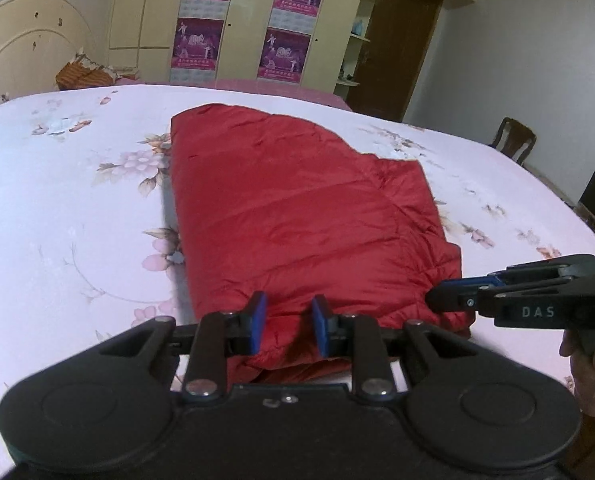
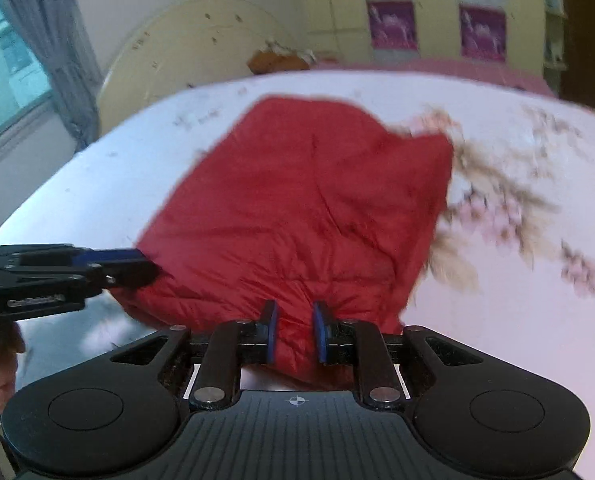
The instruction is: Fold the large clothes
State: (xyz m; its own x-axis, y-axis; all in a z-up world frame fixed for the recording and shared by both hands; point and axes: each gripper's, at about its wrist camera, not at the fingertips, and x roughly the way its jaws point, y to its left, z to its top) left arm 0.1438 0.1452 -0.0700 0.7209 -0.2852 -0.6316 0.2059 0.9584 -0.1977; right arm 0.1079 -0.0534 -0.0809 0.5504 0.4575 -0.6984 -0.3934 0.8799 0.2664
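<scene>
Both grippers, left gripper (image 1: 287, 322) and right gripper (image 2: 295, 330), pinch the red jacket's (image 1: 297, 208) near hem, hiding it; "DAS" shows, wardrobe posters (image 1: 285, 54) unreadable.

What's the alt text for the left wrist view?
The left gripper pinches the near edge of a red padded garment that lies partly folded on a bed with a pink floral sheet. The right gripper grips the same edge from the right. Behind stand a cream wardrobe with purple posters and a brown door.
</scene>
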